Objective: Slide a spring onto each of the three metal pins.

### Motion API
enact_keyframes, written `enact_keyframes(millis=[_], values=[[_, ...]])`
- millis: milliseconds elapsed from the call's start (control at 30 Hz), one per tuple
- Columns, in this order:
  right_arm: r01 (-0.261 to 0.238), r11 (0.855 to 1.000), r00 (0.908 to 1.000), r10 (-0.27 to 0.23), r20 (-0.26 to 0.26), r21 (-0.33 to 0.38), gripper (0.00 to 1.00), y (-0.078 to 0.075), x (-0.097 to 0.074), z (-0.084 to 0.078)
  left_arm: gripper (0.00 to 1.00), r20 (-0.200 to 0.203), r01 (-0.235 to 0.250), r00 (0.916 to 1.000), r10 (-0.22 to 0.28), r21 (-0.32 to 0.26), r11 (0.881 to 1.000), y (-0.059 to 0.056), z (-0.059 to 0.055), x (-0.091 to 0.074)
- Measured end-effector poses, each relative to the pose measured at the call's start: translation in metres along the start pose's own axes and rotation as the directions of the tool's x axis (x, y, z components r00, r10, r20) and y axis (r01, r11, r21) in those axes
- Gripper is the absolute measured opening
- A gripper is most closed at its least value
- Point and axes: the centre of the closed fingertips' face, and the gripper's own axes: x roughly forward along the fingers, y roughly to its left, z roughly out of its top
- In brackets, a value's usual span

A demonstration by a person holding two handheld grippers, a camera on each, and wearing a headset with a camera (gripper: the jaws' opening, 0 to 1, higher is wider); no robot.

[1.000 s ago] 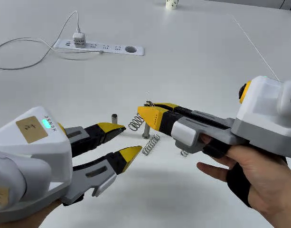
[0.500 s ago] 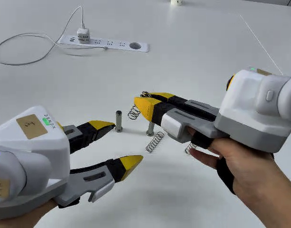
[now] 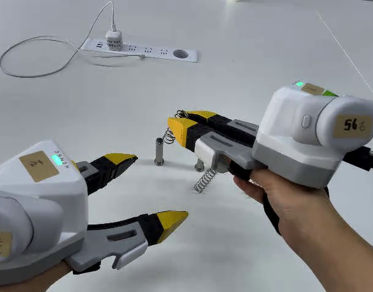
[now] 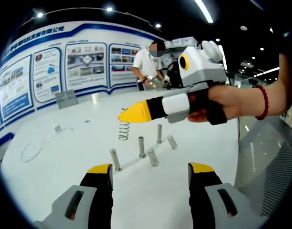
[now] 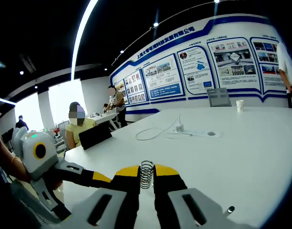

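Right gripper (image 3: 174, 126) fingers clamped on small coiled steel spring (image 5: 146, 174); left gripper (image 3: 160, 187) fingers apart, empty. Align spring vertically over short upright grey metal pin (image 3: 159, 151), then lower straight.

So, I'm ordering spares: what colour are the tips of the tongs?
Yellow, black behind them; the head view shows it best on the left tongs.

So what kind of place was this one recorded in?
Probably a company showroom or open office: blue-trimmed display boards, a power strip on the big white table, and a person seated further off.
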Motion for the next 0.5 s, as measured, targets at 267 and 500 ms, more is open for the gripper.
enact_keyframes(millis=[267,500], values=[[0.018,1.0,0.9996,-0.018,-0.022,-0.01,0.11,-0.007,0.014,-0.009,0.72,-0.027,-0.013,0.9995,0.013,-0.013,1.0,0.004,-0.008,0.0],[0.029,0.999,0.999,-0.03,-0.032,-0.025,0.11,-0.012,0.024,-0.015,0.78,-0.043,-0.017,0.999,0.016,-0.033,0.999,0.005,-0.015,0.0]])
